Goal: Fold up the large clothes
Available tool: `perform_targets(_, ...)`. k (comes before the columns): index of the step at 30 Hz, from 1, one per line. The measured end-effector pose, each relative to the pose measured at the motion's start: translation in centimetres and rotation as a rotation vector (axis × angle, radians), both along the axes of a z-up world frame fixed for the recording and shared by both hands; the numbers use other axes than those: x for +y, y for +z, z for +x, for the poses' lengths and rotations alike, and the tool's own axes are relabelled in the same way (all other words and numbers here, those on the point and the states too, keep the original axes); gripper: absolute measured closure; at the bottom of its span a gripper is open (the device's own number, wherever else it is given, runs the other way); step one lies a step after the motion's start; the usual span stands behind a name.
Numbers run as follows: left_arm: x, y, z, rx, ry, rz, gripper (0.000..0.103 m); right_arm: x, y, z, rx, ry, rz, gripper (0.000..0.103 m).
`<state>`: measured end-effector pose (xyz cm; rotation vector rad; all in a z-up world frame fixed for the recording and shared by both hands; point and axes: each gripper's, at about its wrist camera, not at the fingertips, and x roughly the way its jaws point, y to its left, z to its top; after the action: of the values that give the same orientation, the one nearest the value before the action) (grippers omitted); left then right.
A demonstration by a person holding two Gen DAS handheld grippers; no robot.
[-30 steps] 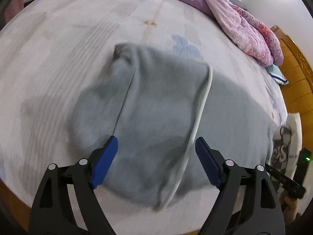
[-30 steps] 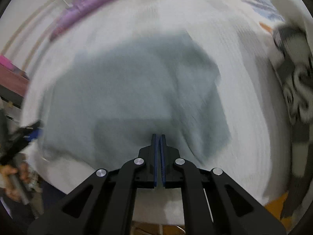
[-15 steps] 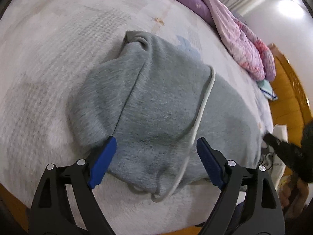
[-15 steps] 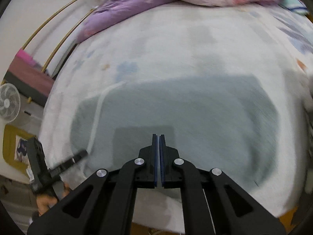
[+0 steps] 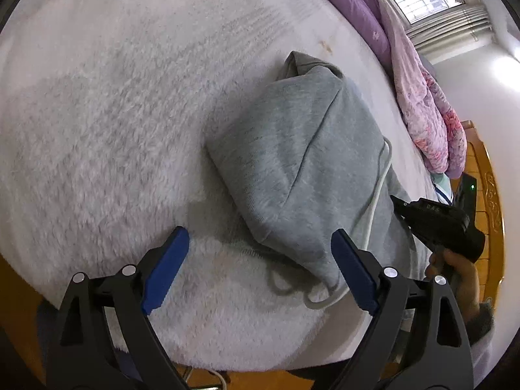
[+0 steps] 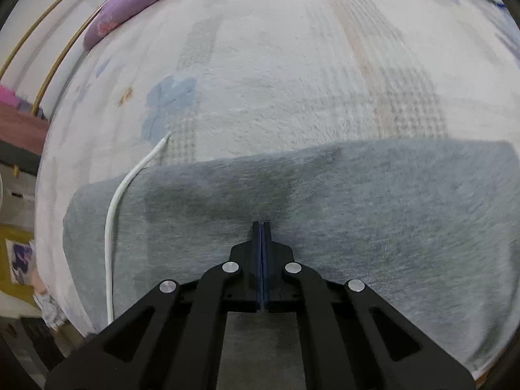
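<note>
Left gripper (image 5: 258,265) swings off the grey hoodie (image 5: 302,162), jaws wide and empty.
Right gripper (image 6: 261,227) now hovers over the fold, jaws closed, apparently gripping nothing; fold looks nearly done.

hoodie (image 5: 292,162): heather grey, fleecy, one tone all over
drawstring (image 6: 112,201): white, plain
bed cover (image 5: 97,113): off-white plush, faint beige and grey woven bands, pale blue flower prints, small orange-brown marks
quilt (image 5: 419,97): purple on one face, pink with red-pink floral print on the other
headboard (image 5: 490,195): orange-brown wood, carved ornament
left gripper (image 5: 256,260): black frame, blue pads, silver rivets
right gripper (image 6: 261,227): black frame, blue pads, silver rivets
</note>
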<state>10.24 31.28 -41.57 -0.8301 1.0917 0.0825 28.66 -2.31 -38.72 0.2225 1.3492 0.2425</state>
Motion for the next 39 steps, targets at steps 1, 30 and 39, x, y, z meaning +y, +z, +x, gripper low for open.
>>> perform_targets(1,-0.2,0.0,0.2,-0.003,0.003,0.003,0.012,-0.2,0.1,-0.1,0.004,-0.002,0.0,0.103)
perform_targets(30,-1.1,-0.8,0.0,-0.031,0.108,-0.167,0.012,-0.8,1.3,-11.7,-0.006,0.023,0.084,0.103)
perform_targets(39,0.8,-1.5,-0.3,-0.065,0.188,-0.233,0.016,-0.5,1.0,-11.5,-0.045,0.051,0.081,0.103)
